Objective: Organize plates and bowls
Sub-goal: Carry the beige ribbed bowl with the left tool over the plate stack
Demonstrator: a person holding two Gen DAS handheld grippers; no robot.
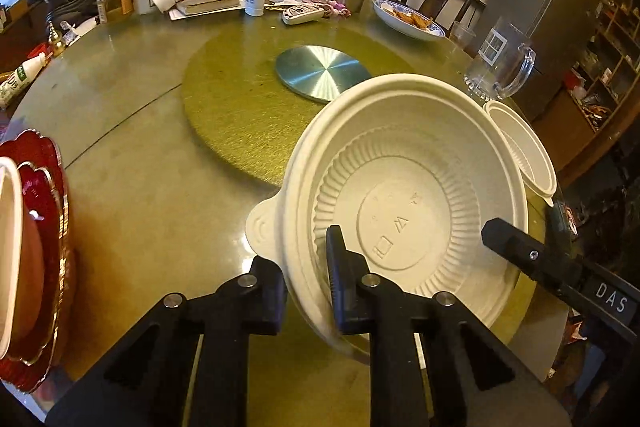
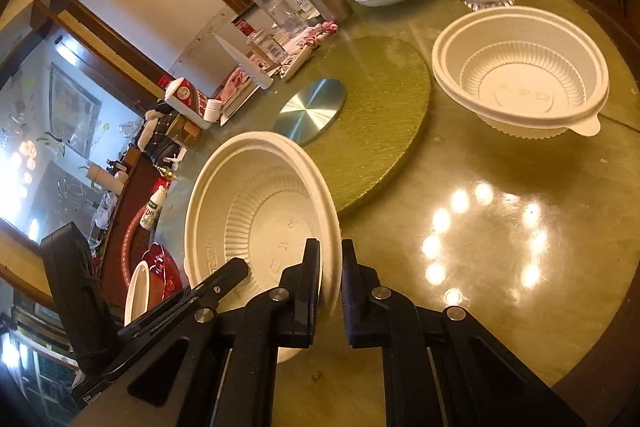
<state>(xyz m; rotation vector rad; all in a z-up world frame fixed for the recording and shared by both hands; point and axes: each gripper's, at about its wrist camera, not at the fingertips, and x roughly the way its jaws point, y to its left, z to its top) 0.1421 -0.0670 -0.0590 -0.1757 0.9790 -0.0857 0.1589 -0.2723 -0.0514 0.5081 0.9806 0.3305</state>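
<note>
Red scalloped plate (image 1: pixel 48 247) with a gold rim at the table's left edge, a white dish (image 1: pixel 10 259) resting on it; toward the middle, a green round mat (image 1: pixel 240 107) carrying a steel disc (image 1: pixel 322 73). White ribbed bowl (image 1: pixel 408 203), tilted, gripped on both sides: the left gripper (image 1: pixel 306 267) pinches its near-left rim, one finger outside and one inside, while the right gripper (image 2: pixel 330 279) is closed on the opposite rim. Second white bowl (image 2: pixel 520 71) standing upright on the glossy table (image 2: pixel 500 267) to the right, apart from both grippers, near a glass mug (image 1: pixel 500 61).
</note>
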